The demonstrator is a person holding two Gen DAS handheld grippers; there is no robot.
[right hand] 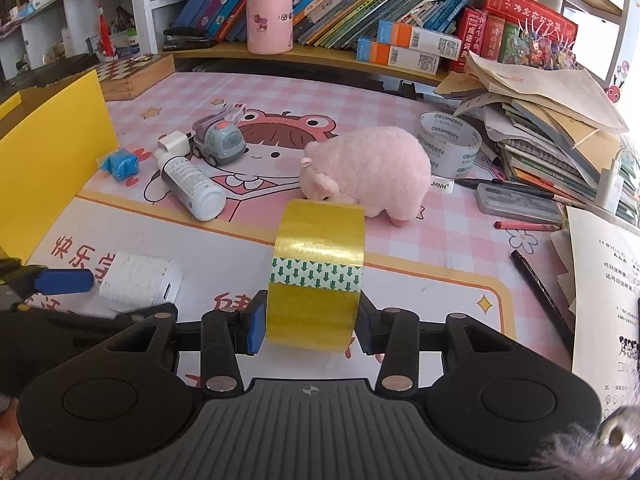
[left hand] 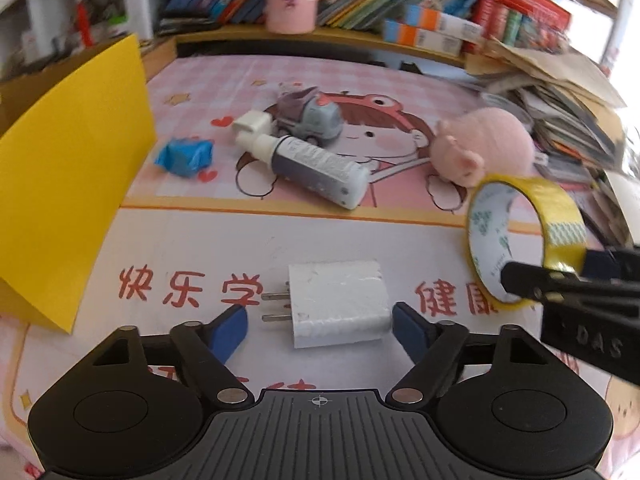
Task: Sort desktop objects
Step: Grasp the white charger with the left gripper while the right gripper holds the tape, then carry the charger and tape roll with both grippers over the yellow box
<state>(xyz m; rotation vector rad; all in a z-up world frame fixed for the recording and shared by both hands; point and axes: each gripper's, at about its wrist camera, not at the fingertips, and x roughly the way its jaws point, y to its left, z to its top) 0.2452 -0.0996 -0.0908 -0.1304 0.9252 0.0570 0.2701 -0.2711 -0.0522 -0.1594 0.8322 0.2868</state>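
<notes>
A white plug charger (left hand: 338,304) lies flat on the pink desk mat (left hand: 192,240), prongs pointing left. My left gripper (left hand: 320,330) is open and straddles it: the right pad sits close to the charger's side, the left pad stands off by the prongs. In the right wrist view the charger (right hand: 136,280) shows one blue left fingertip (right hand: 64,282) beside it. My right gripper (right hand: 310,320) is shut on a yellow tape roll (right hand: 318,248), held upright just above the mat. That roll (left hand: 560,216) appears at the right edge of the left wrist view.
A yellow box (left hand: 68,184) stands at the left. Further back lie a white bottle (right hand: 188,184), a small adapter (right hand: 174,142), a toy car (right hand: 220,142) and a blue wrapped piece (right hand: 120,164). A pink plush pig (right hand: 368,168), a clear tape roll (right hand: 450,144), pens and piled books (right hand: 560,148) fill the right.
</notes>
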